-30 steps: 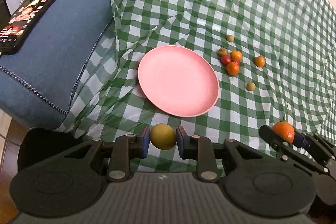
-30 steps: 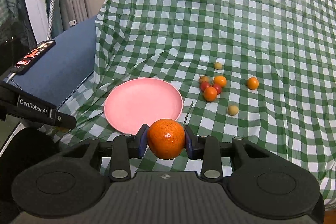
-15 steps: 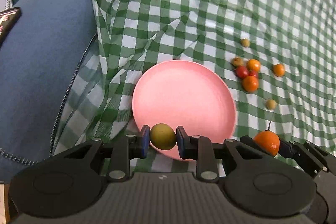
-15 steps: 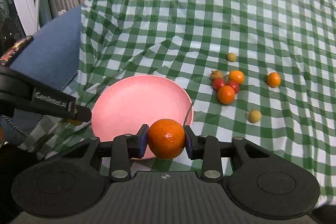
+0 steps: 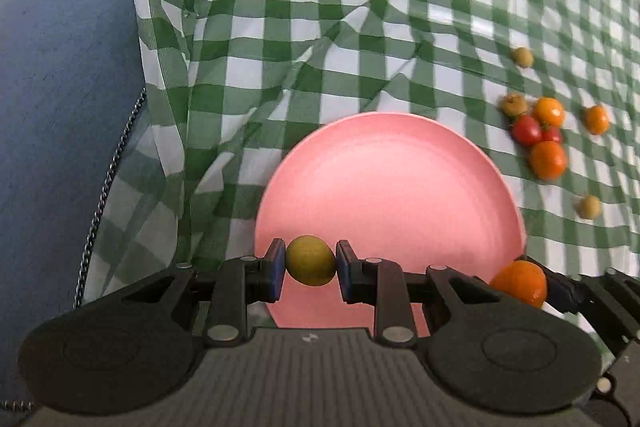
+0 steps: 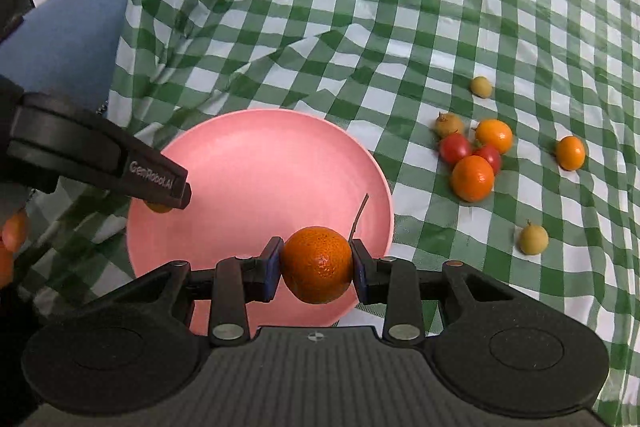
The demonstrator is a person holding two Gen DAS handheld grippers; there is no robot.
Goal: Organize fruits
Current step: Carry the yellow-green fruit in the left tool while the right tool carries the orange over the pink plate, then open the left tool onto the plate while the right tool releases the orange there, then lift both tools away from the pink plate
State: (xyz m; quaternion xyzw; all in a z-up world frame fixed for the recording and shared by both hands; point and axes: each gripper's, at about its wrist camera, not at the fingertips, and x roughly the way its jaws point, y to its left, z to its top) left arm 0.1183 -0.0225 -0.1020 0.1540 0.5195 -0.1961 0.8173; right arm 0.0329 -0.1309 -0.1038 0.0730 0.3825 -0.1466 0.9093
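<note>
Both grippers hung over the near edge of the pink plate (image 5: 400, 163): left gripper (image 5: 311, 263) clamped a yellow-green fruit (image 5: 310, 260), right gripper (image 6: 316, 270) an orange (image 6: 318, 269) (right sat slightly nearer the rim).

The left wrist camera is looking forward and down over its own fingers, close above the near rim of the pink plate (image 5: 400, 187). The right wrist camera is facing the same way from slightly right, sharing the plate (image 6: 260, 167) and checked cloth (image 6: 400, 7).
</note>
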